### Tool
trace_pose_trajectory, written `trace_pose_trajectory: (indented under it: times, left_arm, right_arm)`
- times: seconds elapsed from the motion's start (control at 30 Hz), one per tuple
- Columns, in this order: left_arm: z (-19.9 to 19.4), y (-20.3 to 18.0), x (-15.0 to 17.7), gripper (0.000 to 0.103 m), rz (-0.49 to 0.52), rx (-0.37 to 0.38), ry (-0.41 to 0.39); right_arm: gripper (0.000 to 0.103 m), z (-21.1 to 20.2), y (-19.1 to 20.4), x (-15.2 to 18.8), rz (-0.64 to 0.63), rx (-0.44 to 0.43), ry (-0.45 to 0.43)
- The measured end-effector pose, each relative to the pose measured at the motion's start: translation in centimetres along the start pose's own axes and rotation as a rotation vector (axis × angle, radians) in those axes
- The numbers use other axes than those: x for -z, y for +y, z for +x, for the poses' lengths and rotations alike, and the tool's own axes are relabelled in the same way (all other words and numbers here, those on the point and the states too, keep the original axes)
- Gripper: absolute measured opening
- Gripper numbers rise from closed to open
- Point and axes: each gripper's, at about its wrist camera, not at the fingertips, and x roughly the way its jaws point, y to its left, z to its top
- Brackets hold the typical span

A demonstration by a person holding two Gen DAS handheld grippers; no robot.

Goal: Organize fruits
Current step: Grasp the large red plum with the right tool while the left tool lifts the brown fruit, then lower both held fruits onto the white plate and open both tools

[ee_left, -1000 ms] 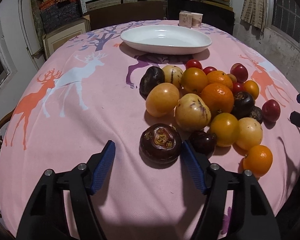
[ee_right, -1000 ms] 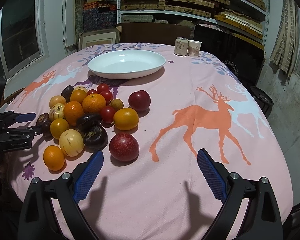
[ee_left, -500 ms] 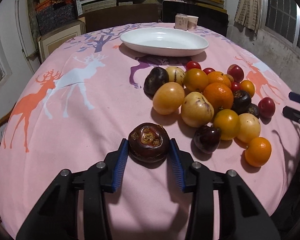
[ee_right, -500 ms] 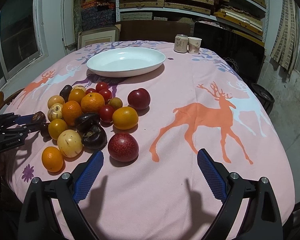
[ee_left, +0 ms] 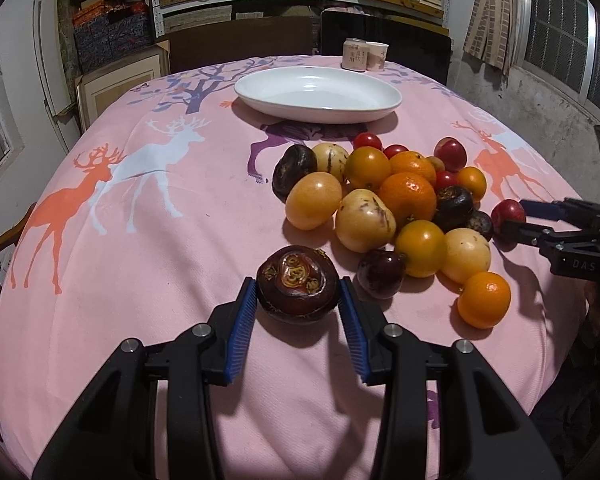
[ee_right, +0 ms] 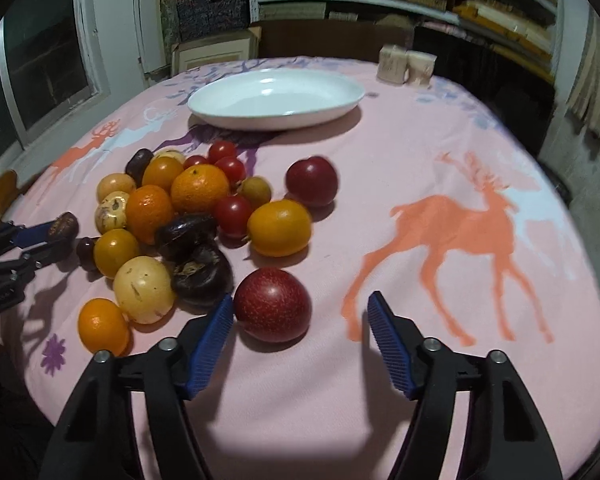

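Observation:
My left gripper (ee_left: 298, 302) is shut on a dark brown round fruit (ee_left: 298, 280), both blue pads pressing its sides, just in front of the fruit pile (ee_left: 384, 200). I cannot tell whether the fruit is off the cloth. My right gripper (ee_right: 300, 308) is closing around a speckled red fruit (ee_right: 272, 304). Its left pad is close beside the fruit and its right pad stands apart from it. The pile of orange, yellow, red and dark fruits (ee_right: 172, 216) lies to that gripper's left. An empty white oval dish (ee_left: 320, 96) sits beyond the pile, also the dish (ee_right: 276, 100) in the right wrist view.
Two small cups (ee_left: 364, 54) stand at the table's far edge. A pink deer-print cloth (ee_left: 140, 240) covers the round table. Dark chairs, shelves and boxes stand behind it. The right gripper (ee_left: 518, 220) shows at the right edge of the left wrist view.
My left gripper's jaws closed onto the dark brown fruit, which now sits a little apart from the pile. My right gripper came forward and down to the red fruit and its jaws narrowed.

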Motion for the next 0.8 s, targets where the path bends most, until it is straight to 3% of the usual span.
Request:
trace_pose_trajectory:
  times: [0.07,0.23,0.4,0.57,0.8]
  left_arm:
    - [0.0,0.2,0.1,0.041,-0.009,-0.001,0.000]
    - [-0.5,1.0,-0.3,0.041,-0.039,0.012,-0.017]
    - [-1.6,1.2,-2.4,0.041,-0.040,0.023,-0.052]
    - [-0.8,1.1,-7.6,0.041,-0.016,0.026,-0.090]
    - [5.2,0.6,-16.7,0.041,-0.009,0.061,-0.086]
  right_arm:
    - [0.040,-0.1,0.2,0.1,-0.002,-0.034,0.002]
    - [0.040,-1.2,-0.3,-0.3,0.038,-0.097,-0.013]
    - [0.040,-3.0,-1.2,-2.5,0.036,-0.107,-0.078]
    - [0.040,-2.4,-2.7,-8.1,0.051,-0.104,-0.122]
    - [0.040,2.8,-4.6,-16.4,0.120,-0.100,-0.116]
